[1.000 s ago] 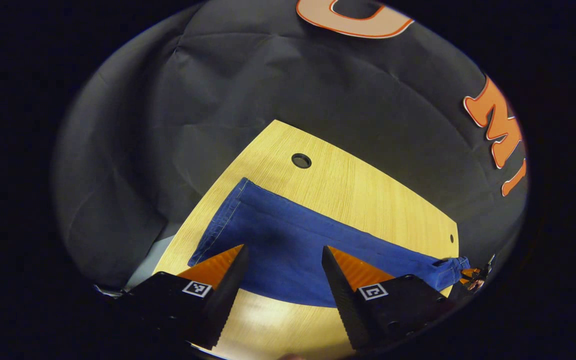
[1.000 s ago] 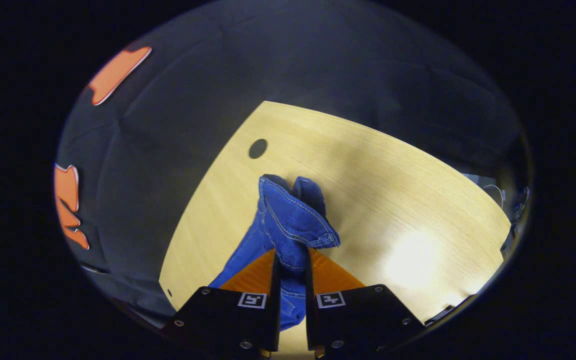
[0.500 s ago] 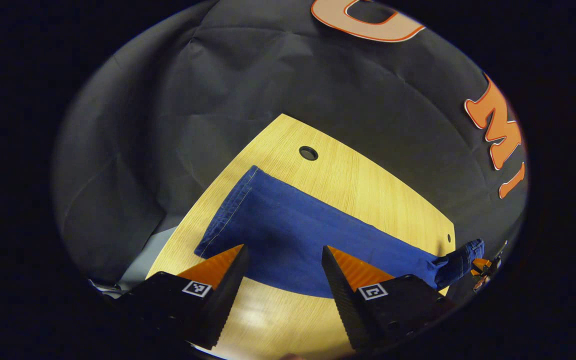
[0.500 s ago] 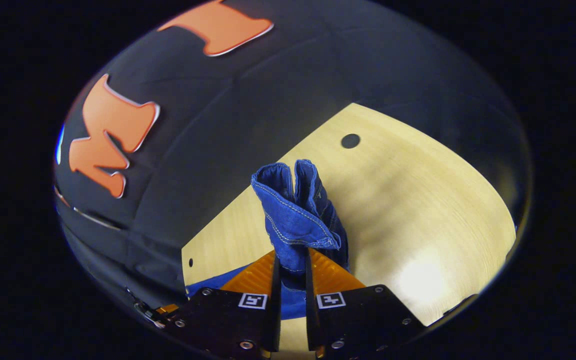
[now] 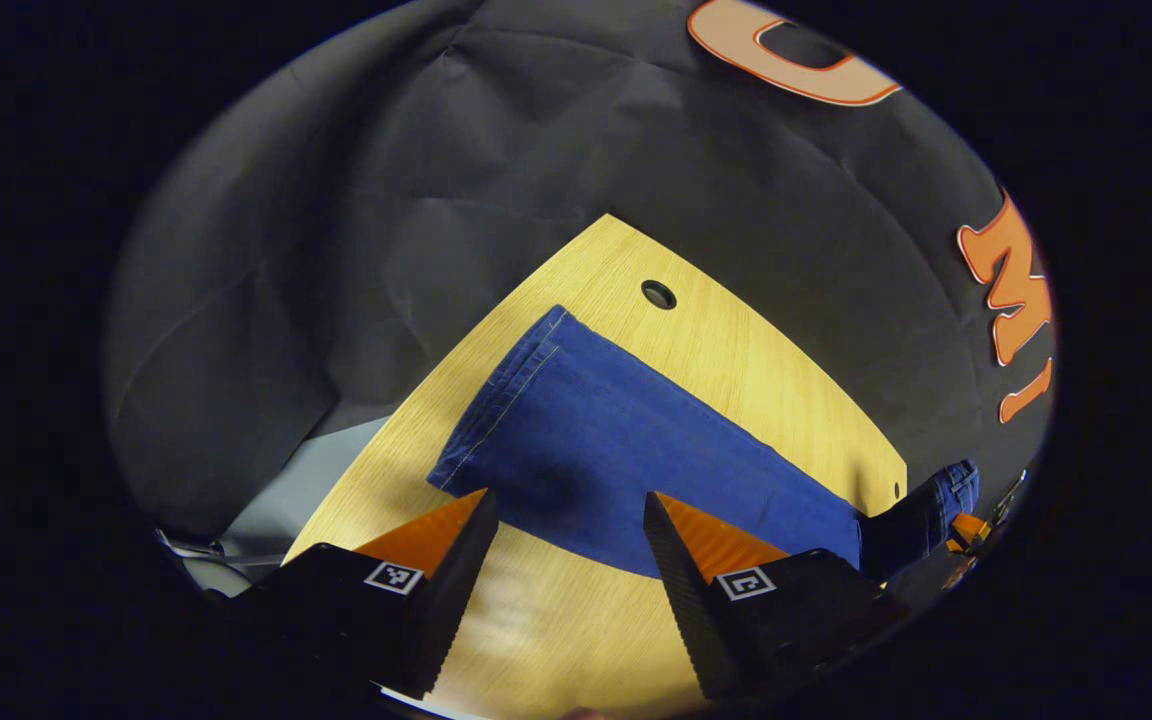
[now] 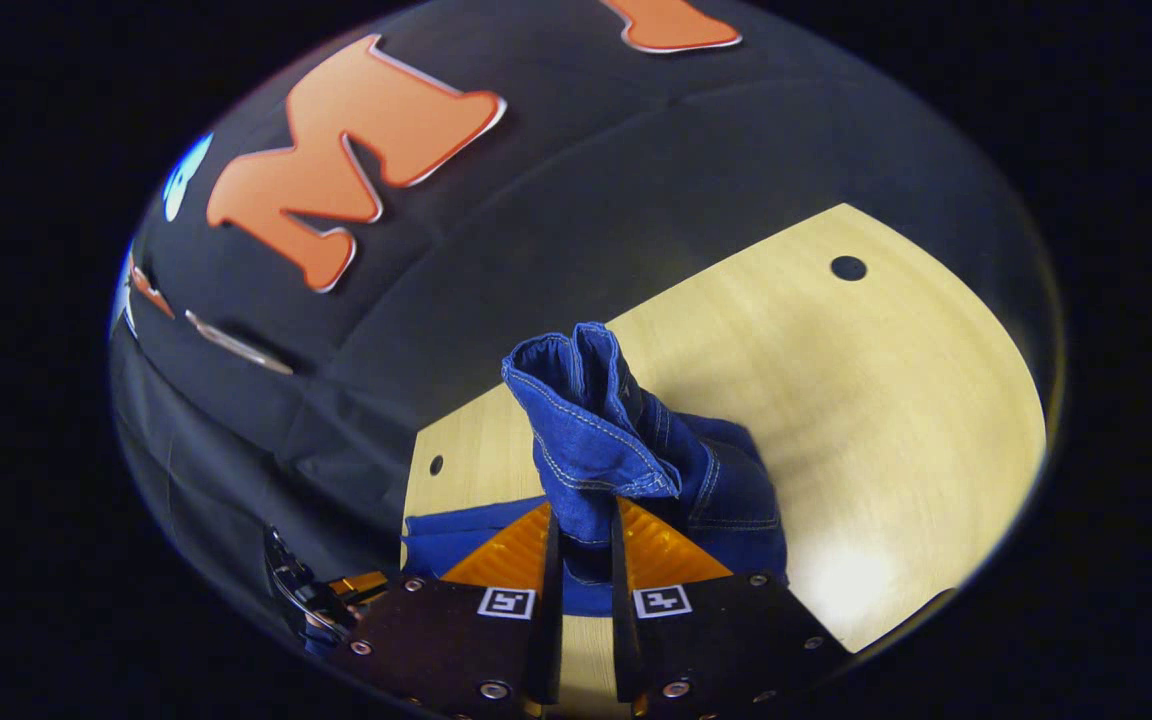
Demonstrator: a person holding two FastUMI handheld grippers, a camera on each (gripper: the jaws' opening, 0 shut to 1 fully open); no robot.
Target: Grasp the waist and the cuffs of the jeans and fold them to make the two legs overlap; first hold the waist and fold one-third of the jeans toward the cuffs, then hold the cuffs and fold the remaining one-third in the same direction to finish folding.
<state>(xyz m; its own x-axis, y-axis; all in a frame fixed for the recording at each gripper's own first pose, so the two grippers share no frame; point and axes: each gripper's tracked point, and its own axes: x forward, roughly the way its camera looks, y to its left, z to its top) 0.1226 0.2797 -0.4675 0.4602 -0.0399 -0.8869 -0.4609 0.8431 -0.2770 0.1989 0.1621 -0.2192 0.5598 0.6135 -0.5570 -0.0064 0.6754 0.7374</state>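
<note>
Jeans (image 5: 636, 450): spread flat along the wooden worktop (image 5: 736, 350), hemmed end near a round hole (image 5: 658, 294), far end lifted off the wood.
Left tool (image 5: 568, 530): fingers wide apart, gripping nothing, hovering above the near edge of the denim.
Right tool (image 6: 582, 545): fingers pressed close on a bunched fold of the jeans (image 6: 596, 430), stitched edge standing upright above the tips, rest of the cloth trailing onto the worktop (image 6: 886, 400) behind.

Right gripper (image 6: 581, 560) hides the jeans' (image 6: 596, 440) pinched fold.
</note>
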